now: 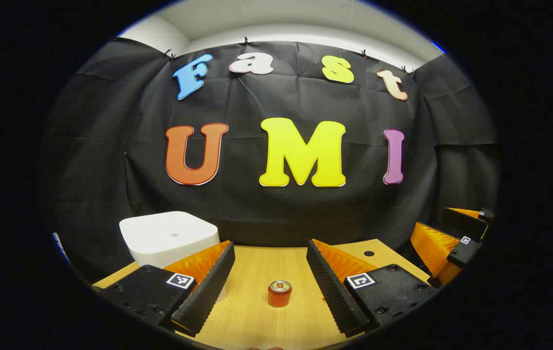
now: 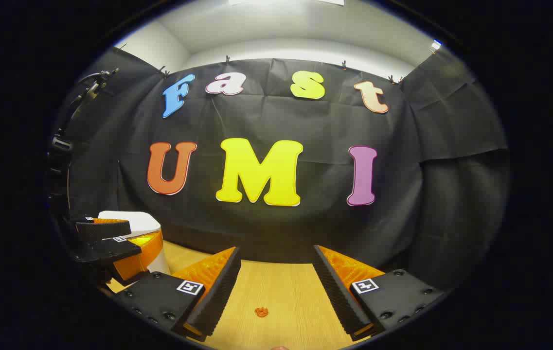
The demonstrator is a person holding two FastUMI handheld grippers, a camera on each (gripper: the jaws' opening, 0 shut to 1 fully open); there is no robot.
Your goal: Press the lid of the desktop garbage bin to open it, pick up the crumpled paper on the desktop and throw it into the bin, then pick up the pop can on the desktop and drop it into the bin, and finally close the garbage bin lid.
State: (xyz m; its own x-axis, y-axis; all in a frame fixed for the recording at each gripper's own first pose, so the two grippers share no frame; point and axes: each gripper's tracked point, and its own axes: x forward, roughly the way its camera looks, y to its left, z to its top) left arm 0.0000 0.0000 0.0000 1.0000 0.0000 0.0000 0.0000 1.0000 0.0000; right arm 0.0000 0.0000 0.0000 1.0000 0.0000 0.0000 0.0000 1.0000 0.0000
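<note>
Bin (image 1: 169,237) lower left, lid down. We hold both grippers (image 1: 269,287) (image 2: 276,291) apart, empty; press lid centre squarely before can (image 1: 279,293).

1. The bin (image 2: 133,222) is mostly hidden behind the left claw (image 2: 106,238) in the right gripper view.
2. Small orange thing (image 2: 261,312) on the surface (image 2: 286,291): too tiny to tell.

Recording booth, walled by black cloth (image 1: 276,214) clipped up along its top edge, white wall (image 2: 300,48) seen above, wood-grain table (image 1: 257,311) set inside
</note>
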